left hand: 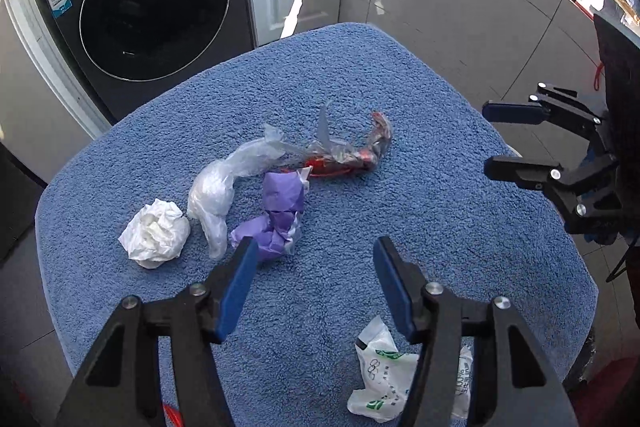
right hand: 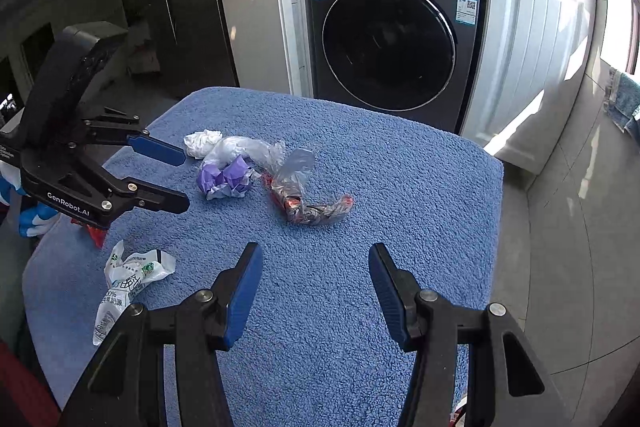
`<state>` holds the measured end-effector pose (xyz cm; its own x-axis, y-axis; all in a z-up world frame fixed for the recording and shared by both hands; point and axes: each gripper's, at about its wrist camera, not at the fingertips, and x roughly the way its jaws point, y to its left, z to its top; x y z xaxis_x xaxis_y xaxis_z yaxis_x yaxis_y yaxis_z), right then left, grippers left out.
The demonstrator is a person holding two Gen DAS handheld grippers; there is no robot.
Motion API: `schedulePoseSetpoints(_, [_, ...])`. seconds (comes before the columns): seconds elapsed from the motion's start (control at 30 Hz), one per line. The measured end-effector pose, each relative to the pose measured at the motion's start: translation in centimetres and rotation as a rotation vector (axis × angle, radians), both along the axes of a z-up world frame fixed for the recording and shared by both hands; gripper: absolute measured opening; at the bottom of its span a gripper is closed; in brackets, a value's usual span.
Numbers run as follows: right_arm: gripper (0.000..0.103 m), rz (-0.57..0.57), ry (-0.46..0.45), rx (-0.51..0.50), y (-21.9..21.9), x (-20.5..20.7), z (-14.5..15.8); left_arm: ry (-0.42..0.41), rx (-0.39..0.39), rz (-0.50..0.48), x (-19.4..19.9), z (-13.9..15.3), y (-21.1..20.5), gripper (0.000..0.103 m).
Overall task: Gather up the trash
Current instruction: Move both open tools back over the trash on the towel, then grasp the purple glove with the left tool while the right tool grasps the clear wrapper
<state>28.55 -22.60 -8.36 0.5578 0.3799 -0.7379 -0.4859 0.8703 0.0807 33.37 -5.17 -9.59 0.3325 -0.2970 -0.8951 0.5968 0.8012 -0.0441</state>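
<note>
Two hand-held grippers (left hand: 314, 259) (right hand: 316, 267) agape, nothing gripped.

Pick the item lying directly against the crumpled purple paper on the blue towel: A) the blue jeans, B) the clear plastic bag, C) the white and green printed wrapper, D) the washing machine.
B: the clear plastic bag touches and partly overlaps the crumpled purple paper on the blue towel, while the printed wrapper lies apart near the left gripper.
</note>
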Motion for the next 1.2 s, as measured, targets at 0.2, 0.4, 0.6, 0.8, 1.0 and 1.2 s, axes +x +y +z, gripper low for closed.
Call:
schedulePoseSetpoints(0.2, [0.051, 0.084, 0.034, 0.013, 1.2, 3.5, -1.7, 0.052, 0.067, -0.051, 2.9, -1.9, -1.5, 0.041])
schedulePoseSetpoints(0.4, [0.046, 0.154, 0.059, 0.023, 2.6, 5.9, -3.0, 0.079, 0.134, -0.068, 4.6, -3.6, -2.6, 0.041])
schedulePoseSetpoints(0.6, [0.041, 0.212, 0.088, -0.005, 4.1, 6.8, -4.6, 0.109, 0.138, -0.065, 5.4, -5.3, -3.5, 0.036])
schedulePoseSetpoints(0.8, [0.029, 0.218, 0.104, -0.038, 4.5, 7.7, -5.9, 0.095, 0.116, -0.065, 4.8, -4.4, -4.2, 0.026])
schedulePoseSetpoints(1.0, [0.021, 0.190, 0.104, 0.053, 3.0, 6.0, -4.9, 0.065, 0.039, -0.035, 1.8, -1.3, -2.6, 0.026])
schedulePoseSetpoints(1.2, [0.021, 0.111, 0.065, 0.101, 0.9, 0.9, -2.3, 0.014, -0.055, 0.019, -1.9, 1.3, -1.1, 0.026])
